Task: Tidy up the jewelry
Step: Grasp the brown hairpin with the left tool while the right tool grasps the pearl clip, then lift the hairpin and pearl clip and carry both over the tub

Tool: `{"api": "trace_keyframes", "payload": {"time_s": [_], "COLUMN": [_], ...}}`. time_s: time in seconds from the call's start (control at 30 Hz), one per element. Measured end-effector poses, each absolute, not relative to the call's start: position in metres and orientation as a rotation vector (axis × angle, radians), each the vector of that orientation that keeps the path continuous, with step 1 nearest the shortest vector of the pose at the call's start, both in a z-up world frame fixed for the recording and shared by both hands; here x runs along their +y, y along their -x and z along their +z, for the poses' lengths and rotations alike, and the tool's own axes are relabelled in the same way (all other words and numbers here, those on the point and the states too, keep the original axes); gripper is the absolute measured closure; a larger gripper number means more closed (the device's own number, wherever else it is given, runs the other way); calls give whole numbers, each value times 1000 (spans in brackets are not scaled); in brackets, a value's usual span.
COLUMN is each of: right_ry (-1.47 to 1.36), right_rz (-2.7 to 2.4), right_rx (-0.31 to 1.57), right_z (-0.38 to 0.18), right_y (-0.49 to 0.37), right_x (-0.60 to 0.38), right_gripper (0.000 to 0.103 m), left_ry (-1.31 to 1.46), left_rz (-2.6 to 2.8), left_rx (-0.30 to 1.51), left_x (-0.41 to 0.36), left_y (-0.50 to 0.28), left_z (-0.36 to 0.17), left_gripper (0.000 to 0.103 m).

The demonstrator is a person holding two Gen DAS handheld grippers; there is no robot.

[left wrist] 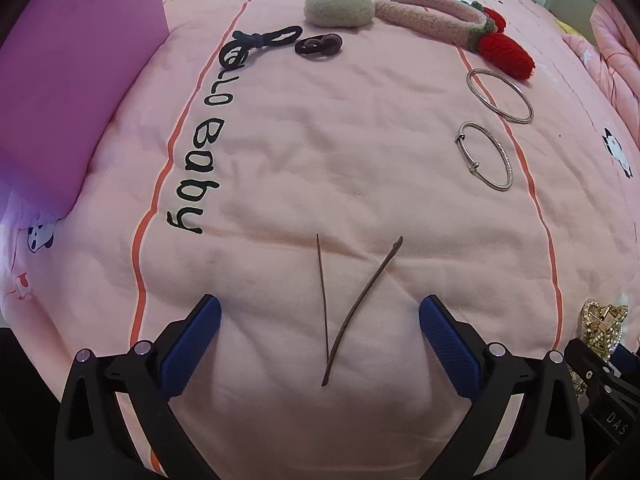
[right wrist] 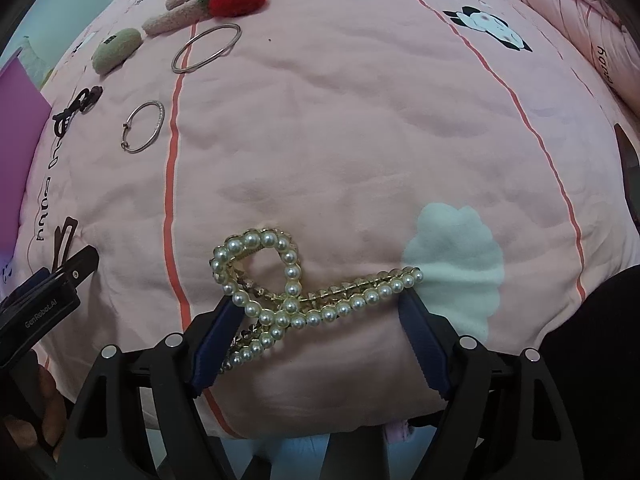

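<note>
My left gripper (left wrist: 320, 314) is open, low over the pink quilt (left wrist: 320, 152), with two thin brown hair sticks (left wrist: 352, 312) lying in a V between its fingers. My right gripper (right wrist: 320, 304) is shut on a gold pearl hair claw (right wrist: 280, 280), its pads pressing both ends. Two silver bangles lie on the quilt, the larger (left wrist: 500, 96) behind the smaller (left wrist: 486, 156); both show in the right wrist view, larger (right wrist: 206, 48) and smaller (right wrist: 144, 126). Black hair ties (left wrist: 264, 42) and a brown tie (left wrist: 320, 45) lie far left.
A beige plush clip (left wrist: 339, 6) and a pink plush headband with red strawberries (left wrist: 452, 20) lie at the far side. A purple box (left wrist: 72, 80) stands left. The pearl claw and right gripper show at the left view's right edge (left wrist: 604, 320).
</note>
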State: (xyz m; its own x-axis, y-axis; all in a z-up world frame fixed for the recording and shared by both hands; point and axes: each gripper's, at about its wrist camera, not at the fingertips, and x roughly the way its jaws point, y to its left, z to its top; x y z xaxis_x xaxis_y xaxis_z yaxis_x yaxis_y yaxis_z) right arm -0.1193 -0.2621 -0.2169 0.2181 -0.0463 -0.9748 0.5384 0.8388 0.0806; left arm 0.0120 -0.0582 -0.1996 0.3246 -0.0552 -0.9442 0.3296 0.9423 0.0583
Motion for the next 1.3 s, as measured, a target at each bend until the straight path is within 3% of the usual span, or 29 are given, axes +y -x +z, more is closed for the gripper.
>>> {"api": "trace_keyframes", "payload": {"time_s": [0.23,0.37,0.47,0.53,0.67,0.97,1.07,1.1,1.13,1.3], "right_ry": [-434,-405,-411,-427,-425,-462,-465,-467,-465,-482], "right_rz": [-411,-392,-379,-371,-363,-344,-335,-332,-330,-310], "right_rx": [1292,1289,1287,1282,1271,1242,1228,1225,1227,1203], "right_z": [-215,-207,-205,-204,-201,-195,-191,-191,-190,-186], "right_y": [121,120,119,120,121,124,128,127,127,130], "right_x": [-258,-254,-255,-258,-261,-272,-275,-275,-275,-274], "right_gripper": [29,38,44,46,66,70,74,84,86,86], "left_ry": [-257,-272,-271,-268,-255,-199,-184,-174,-167,-142], "left_rz": [-270,-277,-290,-300,-338,-357,-349,-351,-352,-354], "left_rx": [1208,1193,1188,1183,1177,1167,1158,1155,1154,1148], "left_x": [-58,-58,-59,-58,-57,-47,-43,-41,-40,-37], "left_y": [-9,-5,-5,-4,-4,-5,-5,-5,-6,-7], "left_z": [-194,-189,-185,-182,-177,-166,-161,-158,-156,-150], "left_gripper": [16,27,40,55,85,90,90,90,90,90]}}
